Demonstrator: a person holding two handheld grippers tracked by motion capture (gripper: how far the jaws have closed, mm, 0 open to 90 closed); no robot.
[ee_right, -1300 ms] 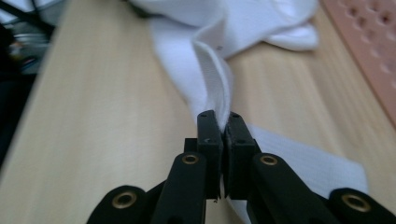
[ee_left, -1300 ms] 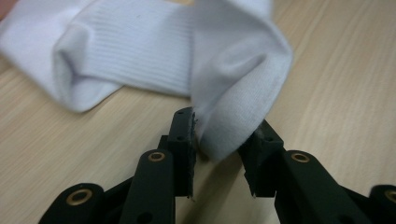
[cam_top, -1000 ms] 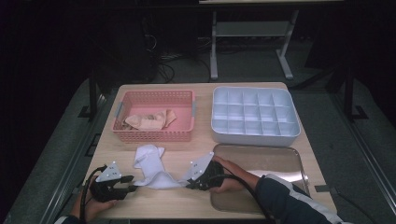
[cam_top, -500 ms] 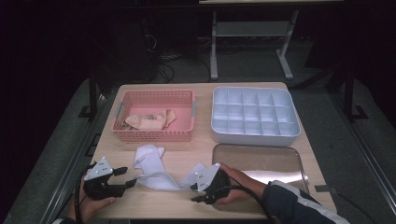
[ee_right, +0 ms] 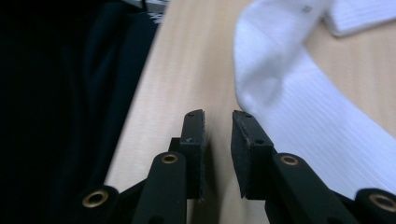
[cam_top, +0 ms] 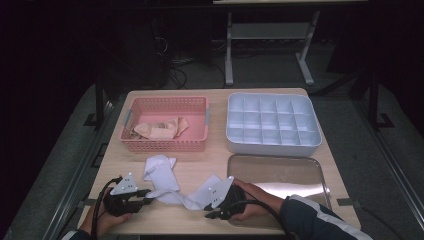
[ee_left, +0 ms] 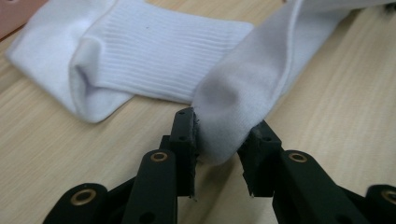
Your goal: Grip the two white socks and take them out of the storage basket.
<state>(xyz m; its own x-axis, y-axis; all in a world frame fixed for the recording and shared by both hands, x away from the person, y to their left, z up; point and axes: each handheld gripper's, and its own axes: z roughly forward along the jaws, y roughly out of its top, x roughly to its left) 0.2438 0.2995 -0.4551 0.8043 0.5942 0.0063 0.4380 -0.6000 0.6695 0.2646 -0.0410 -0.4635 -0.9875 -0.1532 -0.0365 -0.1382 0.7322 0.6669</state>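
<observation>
The white sock (cam_top: pixel 167 182) lies stretched across the near side of the table (cam_top: pixel 200 162), just in front of the pink basket (cam_top: pixel 165 145), and the person seems to be taking hold of its ends to straighten or fold it. The left gripper (ee_left: pixel 219 140) has just been closing, and its jaws now pinch the bunched toe end of the sock between them, part-way open around the fabric. In the high view that gripper (cam_top: pixel 145 192) sits at the sock's left end. The right gripper (ee_right: pixel 218 122) has also just been closing; its jaws stand a narrow gap apart with nothing between them, over bare wood just beside the sock's ribbed leg (ee_right: pixel 299 112). Next, I'd judge, the right gripper must shift over onto the cuff and catch it before any lifting or folding can begin.
</observation>
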